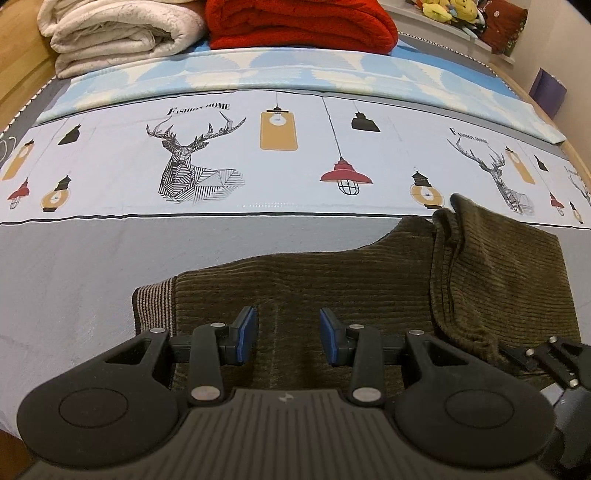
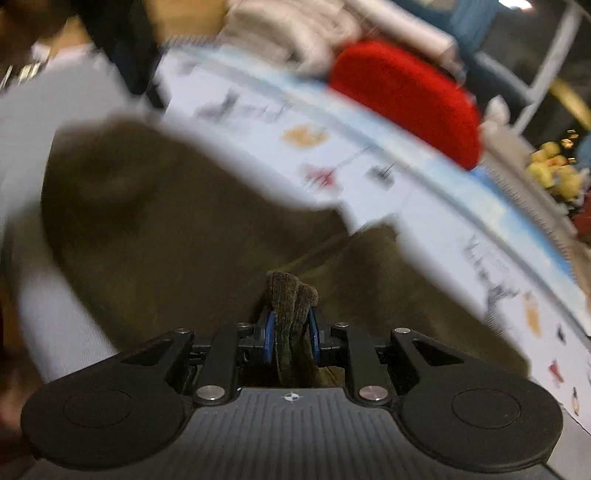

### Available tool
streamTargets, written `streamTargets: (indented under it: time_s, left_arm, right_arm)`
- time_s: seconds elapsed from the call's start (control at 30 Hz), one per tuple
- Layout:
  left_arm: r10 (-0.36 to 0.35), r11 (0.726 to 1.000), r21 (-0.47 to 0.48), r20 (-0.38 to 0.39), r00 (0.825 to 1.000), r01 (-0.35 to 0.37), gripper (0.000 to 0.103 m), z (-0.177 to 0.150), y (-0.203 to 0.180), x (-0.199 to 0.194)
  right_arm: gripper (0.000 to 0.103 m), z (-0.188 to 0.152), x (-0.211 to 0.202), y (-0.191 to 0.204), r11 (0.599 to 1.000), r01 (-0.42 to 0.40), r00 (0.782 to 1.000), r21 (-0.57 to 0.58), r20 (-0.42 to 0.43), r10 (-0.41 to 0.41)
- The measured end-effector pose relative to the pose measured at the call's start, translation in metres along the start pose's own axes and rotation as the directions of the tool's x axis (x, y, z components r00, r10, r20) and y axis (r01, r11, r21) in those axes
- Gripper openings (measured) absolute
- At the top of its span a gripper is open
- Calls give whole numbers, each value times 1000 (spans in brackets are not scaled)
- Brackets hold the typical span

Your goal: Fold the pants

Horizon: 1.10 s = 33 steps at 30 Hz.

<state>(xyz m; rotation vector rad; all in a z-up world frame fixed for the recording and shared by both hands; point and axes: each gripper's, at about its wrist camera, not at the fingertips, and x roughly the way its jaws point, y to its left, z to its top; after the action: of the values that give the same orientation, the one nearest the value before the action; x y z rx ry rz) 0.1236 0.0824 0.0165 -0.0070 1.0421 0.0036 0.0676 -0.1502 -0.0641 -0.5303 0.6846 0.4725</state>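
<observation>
Olive-brown corduroy pants (image 1: 332, 280) lie on the bed, with a striped ribbed band (image 1: 155, 306) at their left end and a folded-over flap (image 1: 498, 266) on the right. My left gripper (image 1: 288, 332) hovers over the pants with its blue pads apart and nothing between them. At the lower right of the left wrist view, part of the right gripper (image 1: 554, 358) shows beside the flap. In the blurred right wrist view, my right gripper (image 2: 291, 332) is shut on a bunched fold of the pants (image 2: 291, 306). The remainder of the garment (image 2: 166, 221) spreads below it.
The bed has a grey sheet (image 1: 74, 277) and a printed cover with deer and lamps (image 1: 258, 155). A folded white blanket (image 1: 118, 33) and a red blanket (image 1: 299, 26) lie at the far edge. Yellow plush toys (image 1: 447, 11) sit on a shelf beyond.
</observation>
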Motion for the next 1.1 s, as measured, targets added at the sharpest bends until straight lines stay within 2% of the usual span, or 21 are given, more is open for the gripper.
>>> streamTargets:
  time_s: [0.07, 0.17, 0.27, 0.33, 0.37, 0.43, 0.5, 0.53, 0.57, 0.63, 0.73, 0.9, 0.97, 1.1]
  left_arm:
    - [-3, 1000, 2, 1, 1000, 3, 42, 0, 1, -1]
    - [-4, 1000, 1, 3, 1000, 4, 42, 0, 2, -1]
    - [-7, 1000, 5, 5, 1000, 7, 42, 1, -1, -1]
    - [-9, 1000, 11, 3, 1000, 9, 42, 1, -5, -1]
    - [-10, 1000, 11, 2, 1000, 10, 42, 2, -6, 0]
    - [-11, 1000, 12, -1, 1000, 11, 42, 2, -10, 1]
    - [-12, 1000, 17, -2, 1000, 12, 42, 2, -13, 2]
    - [-13, 1000, 20, -2, 1000, 13, 42, 2, -15, 2]
    - [-11, 1000, 23, -4, 1000, 11, 42, 3, -16, 3]
    - [-6, 1000, 25, -7, 1000, 6, 42, 3, -18, 4]
    - [-1, 1000, 27, -11, 1000, 1, 42, 2, -18, 6]
    - [10, 1000, 28, -24, 1000, -9, 42, 0, -15, 9]
    - [11, 1000, 27, -24, 1000, -10, 42, 0, -14, 9]
    - [10, 1000, 18, -20, 1000, -10, 42, 1, -9, 8]
  right_arm:
    - [20, 1, 1, 3, 1000, 10, 1000, -23, -6, -11]
    - [20, 6, -13, 5, 998, 39, 999, -42, 30, -37]
    - [20, 2, -30, 26, 987, 21, 996, -157, 88, -8]
    - [21, -8, -29, 35, 972, 0, 998, -237, 64, 15]
    - [25, -13, -24, 35, 967, -26, 999, -252, 16, 32]
    - [24, -23, -15, 32, 966, -92, 995, -242, -68, 78]
    - [24, -23, -27, 26, 967, -117, 993, -227, -35, 112]
    - [27, -21, -35, 21, 969, -134, 991, -206, -8, 136]
    - [34, -18, -42, 16, 974, -144, 989, -173, 22, 150]
    - [47, -13, -49, 2, 989, -121, 989, -86, 76, 128]
    - [48, -12, -39, -8, 995, -98, 994, -17, 56, 99]
    - [48, -8, -11, 6, 987, -154, 988, -41, -3, 154]
    - [53, -7, -3, 13, 983, -174, 985, -58, -24, 173]
    - [55, -8, 10, 32, 975, -155, 987, -162, -68, 146]
